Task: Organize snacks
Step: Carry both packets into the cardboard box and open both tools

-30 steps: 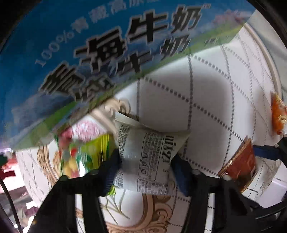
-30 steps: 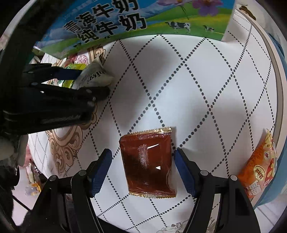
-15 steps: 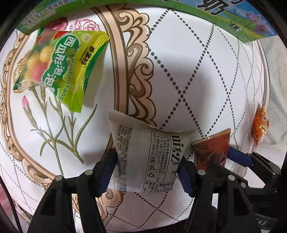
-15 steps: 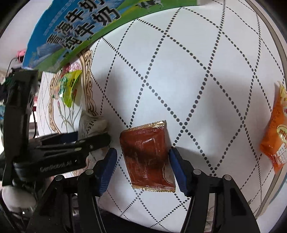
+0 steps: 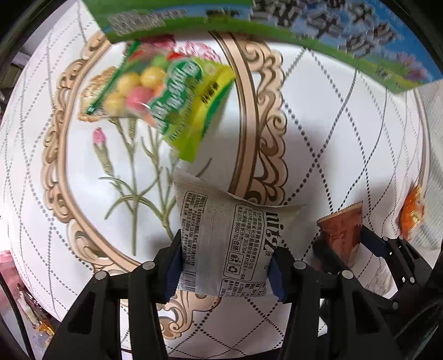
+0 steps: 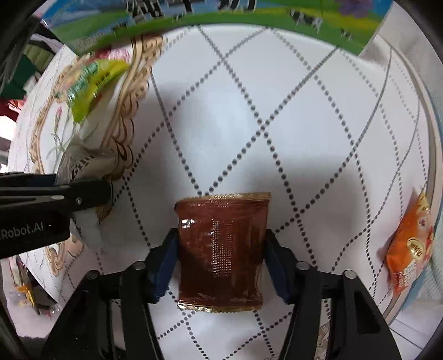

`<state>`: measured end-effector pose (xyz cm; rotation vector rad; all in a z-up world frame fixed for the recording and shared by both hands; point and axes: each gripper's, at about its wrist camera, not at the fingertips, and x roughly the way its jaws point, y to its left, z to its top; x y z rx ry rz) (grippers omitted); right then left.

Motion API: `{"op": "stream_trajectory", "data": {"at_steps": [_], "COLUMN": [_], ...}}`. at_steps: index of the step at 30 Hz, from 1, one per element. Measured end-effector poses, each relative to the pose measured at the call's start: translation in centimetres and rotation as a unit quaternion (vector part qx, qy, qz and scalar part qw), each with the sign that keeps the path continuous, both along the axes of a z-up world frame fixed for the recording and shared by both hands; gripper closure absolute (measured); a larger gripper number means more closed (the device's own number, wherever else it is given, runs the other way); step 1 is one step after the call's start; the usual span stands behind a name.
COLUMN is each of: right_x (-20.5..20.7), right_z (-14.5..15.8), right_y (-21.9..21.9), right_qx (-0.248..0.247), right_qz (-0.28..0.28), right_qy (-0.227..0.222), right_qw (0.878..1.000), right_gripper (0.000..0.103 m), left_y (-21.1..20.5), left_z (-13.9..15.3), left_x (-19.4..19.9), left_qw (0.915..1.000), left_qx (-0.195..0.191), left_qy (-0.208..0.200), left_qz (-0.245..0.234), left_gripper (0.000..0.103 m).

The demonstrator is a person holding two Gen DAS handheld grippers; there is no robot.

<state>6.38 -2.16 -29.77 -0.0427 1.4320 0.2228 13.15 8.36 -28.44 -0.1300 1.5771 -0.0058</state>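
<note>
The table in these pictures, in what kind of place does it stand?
Probably a home, at a dining table. The tablecloth bears a dotted diamond pattern and a printed flower, a milk carton box stands at its far edge, and snack packets such as the green candy bag lie on it.

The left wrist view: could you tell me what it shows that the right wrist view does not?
Only the left wrist view shows the grey packet's printed label, face on between the left gripper's pads. Only the right wrist view shows the brown sachet's full face, clamped in the right gripper. Both show the green candy bag, the orange packet, the milk carton and the patterned tabletop.
</note>
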Motion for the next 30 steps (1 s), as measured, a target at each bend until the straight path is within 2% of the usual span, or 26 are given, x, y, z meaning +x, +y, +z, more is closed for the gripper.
{"op": "stream_trajectory", "data": {"at_steps": [2,5,10,13,16,17,19,23,27,30], "right_x": [0.2,0.9,2.6,4.5,7.6,8.7,10.6,14.7,18.5,20.1], "right_z": [1.0,3.6,10.3,14.7,18.3,19.0,19.8,20.5,19.0,17.4], "right_y": [-0.6,-1.7,-3.6,-5.0,-6.9,-7.1,-7.6,-9.3,-9.1,-9.0], "right_qx": [0.025,0.066,0.132,0.155,0.166,0.162,0.162,0.160,0.144,0.143], "right_qz": [-0.013,-0.034,-0.049,-0.049,-0.055,-0.057,-0.066,-0.084,-0.094,-0.103], "right_qy": [-0.003,-0.018,-0.056,-0.090,-0.126,-0.138,-0.150,-0.157,-0.142,-0.123], "right_qw": [1.000,0.997,0.989,0.983,0.977,0.975,0.973,0.971,0.975,0.977], "right_gripper": [0.044,0.044,0.045,0.045,0.045,0.045,0.045,0.045,0.045,0.044], "left_y": [-1.0,0.2,0.5,0.6,-0.6,-1.5,-2.9,-3.7,-4.6,-5.2], "left_z": [1.7,4.7,11.7,15.9,18.2,19.8,20.4,20.0,17.7,16.4], "left_x": [0.0,0.1,2.1,5.5,9.8,12.0,15.8,21.4,25.0,26.5], "left_qw": [0.9999,0.9988,0.9912,0.9834,0.9785,0.9778,0.9783,0.9842,0.9903,0.9923], "left_qx": [-0.010,-0.039,-0.104,-0.137,-0.147,-0.143,-0.131,-0.116,-0.100,-0.101], "left_qy": [-0.010,-0.028,-0.081,-0.119,-0.143,-0.151,-0.158,-0.129,-0.093,-0.067], "left_qz": [0.002,0.005,0.000,-0.012,-0.022,-0.028,-0.031,-0.033,-0.027,-0.022], "left_gripper": [0.054,0.054,0.054,0.053,0.053,0.053,0.053,0.053,0.053,0.053]}}
